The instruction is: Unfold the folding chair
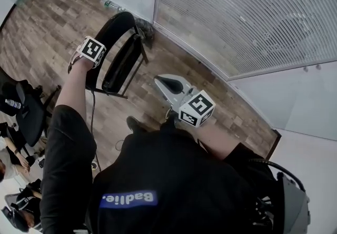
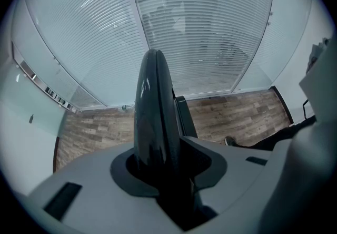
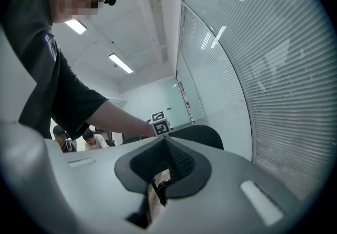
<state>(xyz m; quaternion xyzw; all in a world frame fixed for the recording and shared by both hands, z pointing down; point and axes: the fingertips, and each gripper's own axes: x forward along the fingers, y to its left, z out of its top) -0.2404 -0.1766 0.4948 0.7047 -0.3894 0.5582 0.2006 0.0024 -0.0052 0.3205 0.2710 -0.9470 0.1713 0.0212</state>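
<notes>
Folding chair (image 1: 124,61) stands folded on the wood floor (image 1: 47,32) by the blinds (image 1: 237,11). Left tool (image 2: 160,162) grasps the backrest top rim. Right tool (image 1: 168,84) is clenched, empty, apart from it. We judge the frame stiff, fairly heavy and slick, so hold the back and push the seat down.

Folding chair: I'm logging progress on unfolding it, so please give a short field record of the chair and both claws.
folding chair: black, stands on the wood floor beside the blinds; seat looks close against the back, not yet opened
left claw: closed on the chair's top edge, pointing steeply down
right claw: shut, nothing in it, apart from the chair
</notes>
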